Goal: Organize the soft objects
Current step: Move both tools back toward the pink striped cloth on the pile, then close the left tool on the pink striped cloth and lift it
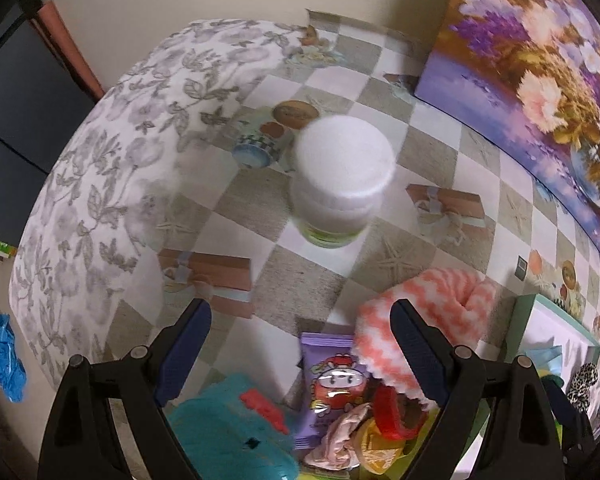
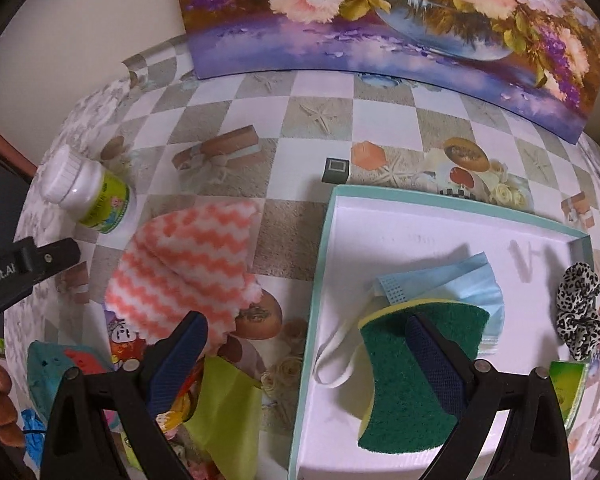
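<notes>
A pink-and-white zigzag cloth (image 1: 428, 312) (image 2: 188, 268) lies on the checkered tablecloth left of a white box with a teal rim (image 2: 320, 264). In the box lie a green-and-yellow sponge (image 2: 404, 384), a blue face mask (image 2: 460, 284) and a leopard-print scrunchie (image 2: 580, 312). My left gripper (image 1: 300, 344) is open and empty above a pile of small items, its right finger over the cloth. My right gripper (image 2: 308, 352) is open and empty, straddling the box's left rim, its right finger over the sponge.
A white-capped bottle (image 1: 340, 176) (image 2: 88, 192) stands on the table. A teal pouch (image 1: 228, 432), purple snack packet (image 1: 328, 380), red band (image 1: 392, 412) and yellow-green cloth (image 2: 224, 404) lie near the front. A flower painting (image 2: 380, 20) leans on the wall. A small black cube (image 2: 335, 170) sits behind the box.
</notes>
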A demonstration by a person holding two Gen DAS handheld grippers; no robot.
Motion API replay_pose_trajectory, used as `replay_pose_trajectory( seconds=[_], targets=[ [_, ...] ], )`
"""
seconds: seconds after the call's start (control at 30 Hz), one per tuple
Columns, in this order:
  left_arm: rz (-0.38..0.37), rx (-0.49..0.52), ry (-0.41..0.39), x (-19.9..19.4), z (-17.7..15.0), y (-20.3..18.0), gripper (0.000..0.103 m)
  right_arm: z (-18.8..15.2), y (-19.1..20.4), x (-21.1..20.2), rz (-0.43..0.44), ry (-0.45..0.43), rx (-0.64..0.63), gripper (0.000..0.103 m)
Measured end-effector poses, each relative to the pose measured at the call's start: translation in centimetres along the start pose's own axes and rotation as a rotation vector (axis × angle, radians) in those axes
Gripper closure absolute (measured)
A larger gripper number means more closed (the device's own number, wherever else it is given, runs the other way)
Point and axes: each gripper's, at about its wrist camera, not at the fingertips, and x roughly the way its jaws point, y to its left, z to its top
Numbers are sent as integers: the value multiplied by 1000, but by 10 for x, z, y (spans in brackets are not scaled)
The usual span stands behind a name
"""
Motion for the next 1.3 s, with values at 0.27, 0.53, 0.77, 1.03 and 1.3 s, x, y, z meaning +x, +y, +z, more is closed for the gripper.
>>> replay_pose_trajectory(
  seconds=[0.27, 0.53, 0.77, 1.03, 1.3],
  targets=[
    [-26, 80, 38, 18, -7, -32, 12, 3, -6, -3, -9, -13, 13, 2],
    [-36, 149, 46, 31, -12, -55, 12, 6, -18, -10, -19, -30, 42, 2],
    [-56, 184, 67, 44, -19, -71, 22, 6, -22, -13, -26, -38, 50, 2],
    [-168, 157, 108, 52, -19, -74, 57, 6, -25, -13, -34, -40, 70, 2],
    [-212, 134, 85, 35, -17, -73, 90, 7, -25, -19, -32, -55, 69, 2]
  ],
)
